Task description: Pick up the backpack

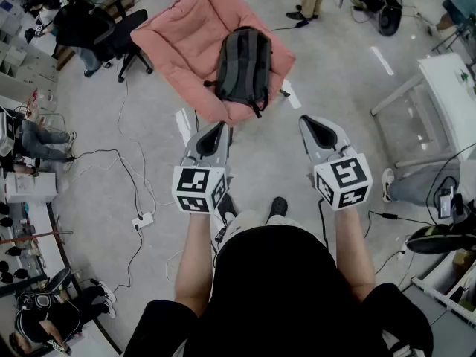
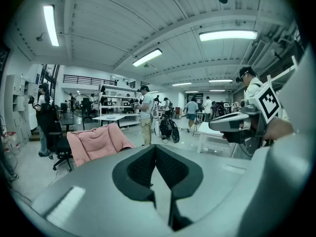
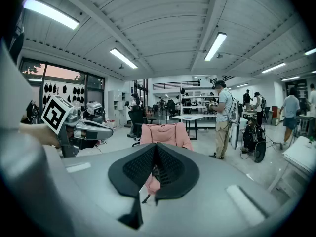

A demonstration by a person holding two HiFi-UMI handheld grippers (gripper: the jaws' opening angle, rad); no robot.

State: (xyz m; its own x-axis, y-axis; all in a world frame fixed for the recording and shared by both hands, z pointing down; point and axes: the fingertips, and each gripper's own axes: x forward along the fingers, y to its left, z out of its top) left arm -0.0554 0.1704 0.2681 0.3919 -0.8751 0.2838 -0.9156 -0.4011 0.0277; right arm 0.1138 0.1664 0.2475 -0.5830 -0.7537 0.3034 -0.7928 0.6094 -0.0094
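Note:
A dark grey backpack (image 1: 243,65) lies upright against the seat of a pink soft armchair (image 1: 178,39) on the floor ahead of me. My left gripper (image 1: 219,128) and right gripper (image 1: 310,122) are held side by side short of the chair, apart from the backpack. Both are shut with nothing between their pads. In the left gripper view the shut left gripper (image 2: 155,148) points past the pink armchair (image 2: 94,143), and the right gripper (image 2: 236,123) shows at the side. In the right gripper view the right gripper (image 3: 156,148) covers most of the armchair (image 3: 165,133); the backpack is hidden there.
A black office chair (image 1: 111,36) stands left of the armchair. Cables and a power strip (image 1: 142,219) lie on the floor at the left. A white table (image 1: 452,95) is at the right. People stand at the far side by a parked scooter (image 1: 387,6).

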